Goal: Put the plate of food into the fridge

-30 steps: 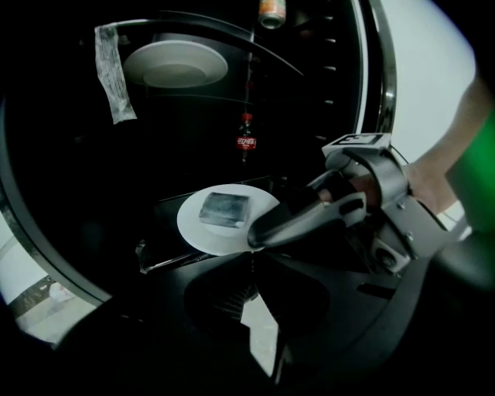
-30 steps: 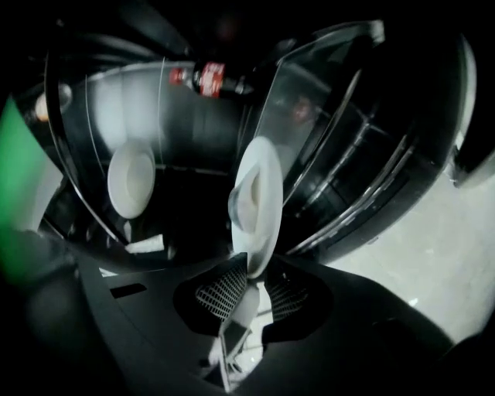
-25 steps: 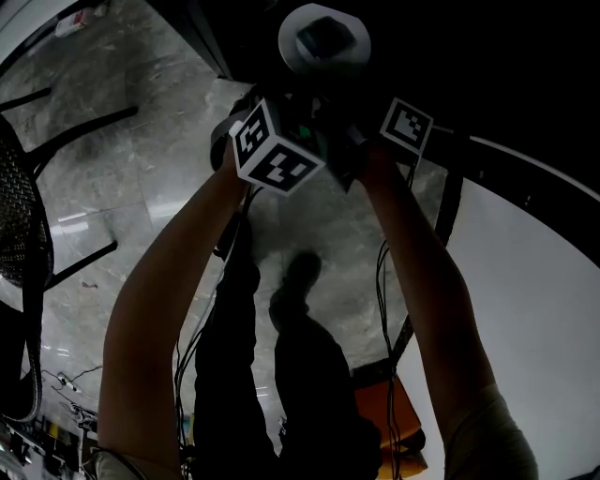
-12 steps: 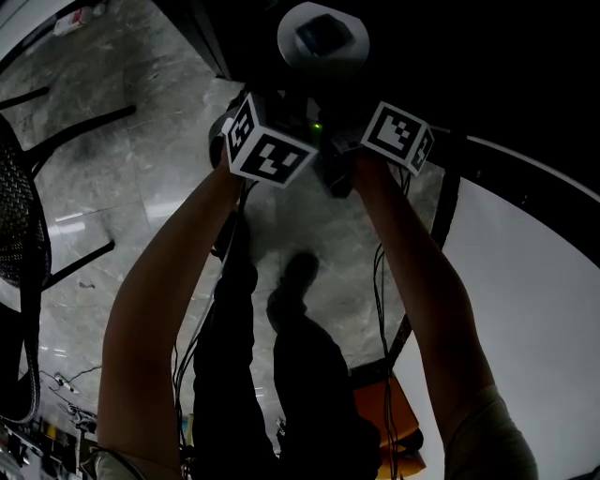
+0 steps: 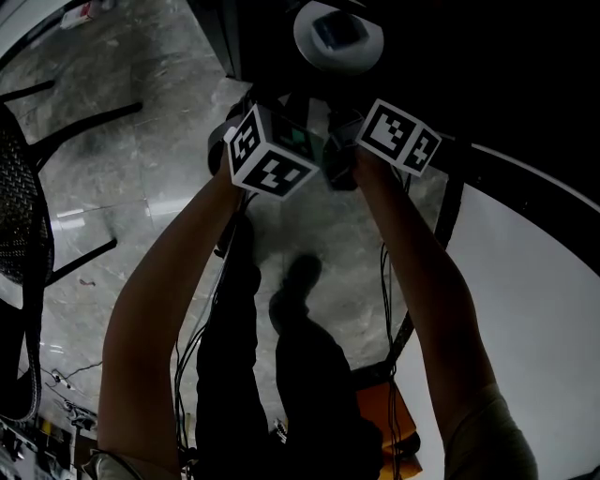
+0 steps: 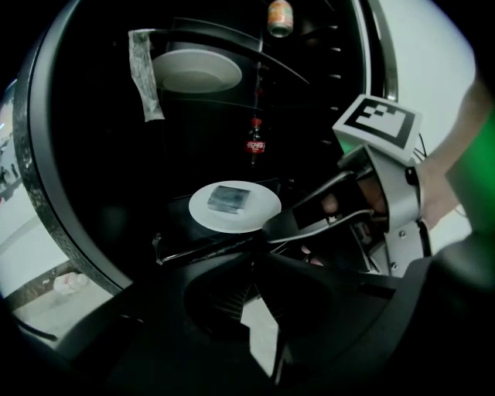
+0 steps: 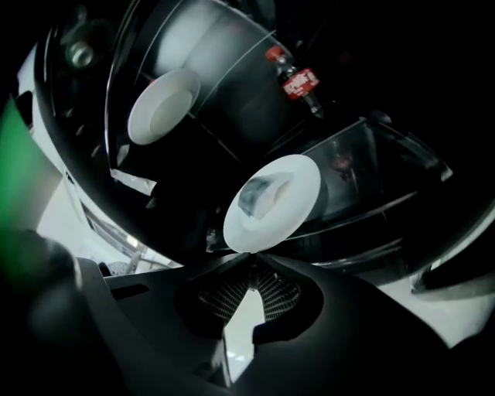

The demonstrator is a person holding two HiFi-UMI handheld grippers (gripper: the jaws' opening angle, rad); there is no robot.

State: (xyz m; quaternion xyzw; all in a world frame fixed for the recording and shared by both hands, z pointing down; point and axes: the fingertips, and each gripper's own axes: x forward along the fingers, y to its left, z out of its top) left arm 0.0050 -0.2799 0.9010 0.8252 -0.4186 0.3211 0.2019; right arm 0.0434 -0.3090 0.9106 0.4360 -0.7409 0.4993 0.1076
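A white plate (image 6: 234, 207) with a pale block of food (image 6: 227, 199) is inside the dark open fridge, just over a glass shelf (image 6: 186, 246). My right gripper (image 7: 251, 259) is shut on the plate's near rim (image 7: 255, 240); from the left gripper view its fingers (image 6: 298, 224) reach the plate's right edge. My left gripper (image 6: 259, 255) is shut and holds nothing, just below and in front of the plate. In the head view the plate (image 5: 337, 33) shows at the top, above both marker cubes (image 5: 272, 155).
A white bowl (image 6: 192, 71) sits on a higher shelf, with a red-labelled cola bottle (image 6: 255, 145) behind the plate and a can (image 6: 279, 17) at the top. The fridge door frame (image 6: 35, 193) stands at the left. Black chair legs (image 5: 66, 131) and a white tabletop (image 5: 544, 309) flank me.
The right gripper has rolled, its marker cube turning to show another face. The plate has shifted slightly up and to the right in the head view. The left gripper stays put.
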